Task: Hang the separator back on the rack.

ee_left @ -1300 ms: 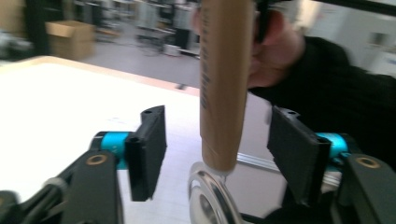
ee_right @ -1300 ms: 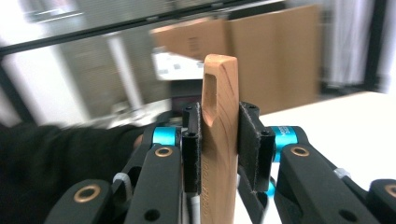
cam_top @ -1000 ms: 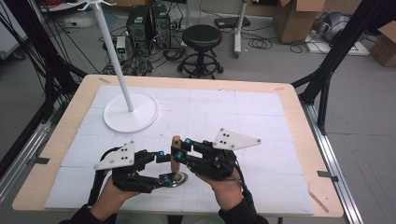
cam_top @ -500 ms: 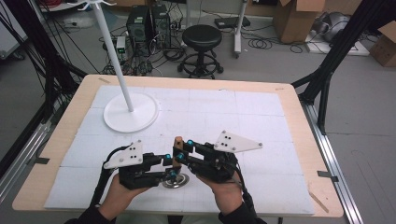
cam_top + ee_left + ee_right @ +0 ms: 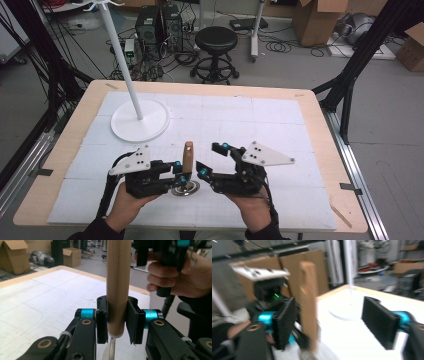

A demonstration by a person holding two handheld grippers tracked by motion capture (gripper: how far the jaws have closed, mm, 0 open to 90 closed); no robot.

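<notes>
The left tongs have just closed on the upright wooden handle. Just beside the handle, the right tongs have just sprung apart, empty.

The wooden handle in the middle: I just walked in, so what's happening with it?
A person works two handheld tongs at the table. The left tongs have just closed on the upright wooden handle, near its lower end above a metal stem. The right tongs have just opened, their pads clear of it. A white stand sits farther back.
</notes>
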